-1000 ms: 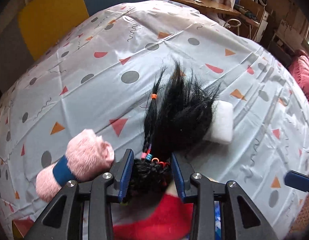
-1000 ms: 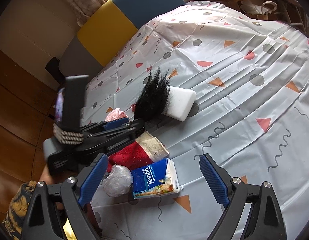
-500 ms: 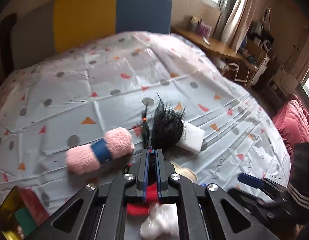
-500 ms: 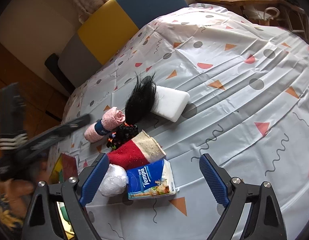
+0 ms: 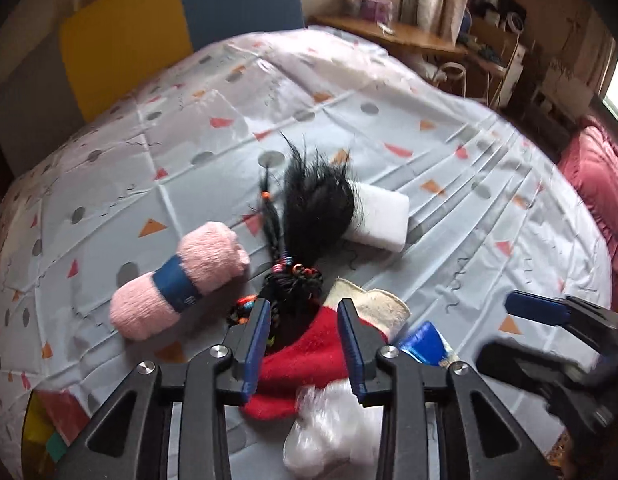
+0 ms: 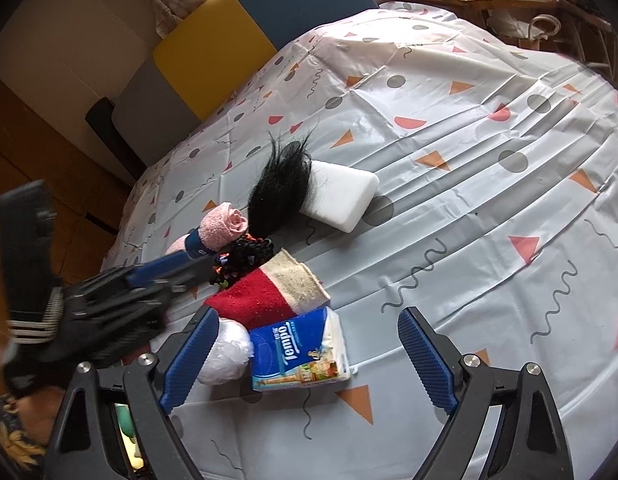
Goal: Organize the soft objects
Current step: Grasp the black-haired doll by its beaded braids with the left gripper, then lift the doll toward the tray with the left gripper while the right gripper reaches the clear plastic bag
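Note:
Soft things lie in a cluster on the patterned sheet: a pink rolled towel with a blue band [image 5: 181, 276] [image 6: 223, 228], a black wig with beaded braids [image 5: 317, 204] [image 6: 281, 184], a white foam block [image 5: 383, 216] [image 6: 341, 196], a red and cream towel [image 5: 305, 364] [image 6: 269, 292], a blue Tempo tissue pack [image 6: 297, 352] and a white plastic wad [image 5: 329, 428] [image 6: 225, 356]. My left gripper [image 5: 303, 308] hovers over the red towel and the braids. Its jaws are opening and grip nothing. My right gripper [image 6: 309, 320] stands wide open above the tissue pack.
The sheet [image 6: 489, 220] covers a bed with a yellow and blue headboard [image 5: 169, 32]. A wooden desk [image 5: 409, 36] stands behind, a red cushion [image 5: 589, 168] at the right. A colourful box [image 5: 41, 428] sits at the near left edge.
My left gripper drew up and back from the braided end of the wig, shut with nothing in it, then parted its jaws again. The right gripper stayed put.

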{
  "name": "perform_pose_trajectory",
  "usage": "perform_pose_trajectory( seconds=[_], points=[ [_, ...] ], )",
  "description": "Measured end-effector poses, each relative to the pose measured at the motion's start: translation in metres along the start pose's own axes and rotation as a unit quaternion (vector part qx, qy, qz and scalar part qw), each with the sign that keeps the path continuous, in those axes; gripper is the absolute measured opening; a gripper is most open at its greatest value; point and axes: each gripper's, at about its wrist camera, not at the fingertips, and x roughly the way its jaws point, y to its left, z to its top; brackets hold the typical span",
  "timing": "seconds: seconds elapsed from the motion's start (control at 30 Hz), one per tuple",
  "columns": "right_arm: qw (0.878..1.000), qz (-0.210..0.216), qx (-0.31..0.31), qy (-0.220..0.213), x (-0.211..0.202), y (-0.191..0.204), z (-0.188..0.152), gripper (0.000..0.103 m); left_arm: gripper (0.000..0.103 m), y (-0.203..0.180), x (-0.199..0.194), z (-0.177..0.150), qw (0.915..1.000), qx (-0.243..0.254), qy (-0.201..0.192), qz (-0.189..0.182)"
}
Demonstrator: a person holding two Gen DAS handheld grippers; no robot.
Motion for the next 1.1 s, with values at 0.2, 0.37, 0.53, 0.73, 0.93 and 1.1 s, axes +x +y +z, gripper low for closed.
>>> perform_pose_trajectory(
  seconds=[0.2,0.37,0.53,0.73,0.93,1.1],
  points=[
    [1.000,0.020,0.005,0.005,0.001,0.002,0.002,0.092,0.038,-0.001,0.040,0.021,0.9997,0.005,0.022,0.011],
    [1.000,0.029,0.002,0.009,0.003,0.004,0.002,0.092,0.039,0.003,0.069,0.034,0.9988,0.003,0.046,0.016],
    [1.000,0.026,-0.002,0.007,0.004,0.004,0.003,0.092,0.020,0.009,0.067,0.028,0.9989,-0.020,0.041,0.014],
    [1.000,0.025,-0.001,0.006,0.004,0.000,0.003,0.090,0.017,0.026,0.000,0.016,0.9980,-0.059,-0.014,-0.018],
    [0.999,0.021,-0.041,0.014,0.009,0.013,-0.003,0.089,0.011,0.041,-0.071,-0.010,0.9927,-0.099,-0.059,-0.036],
    [0.995,0.021,-0.090,0.023,0.015,0.033,-0.012,0.085,0.010,0.050,-0.117,-0.044,0.9864,-0.128,-0.095,-0.040]
  ],
)
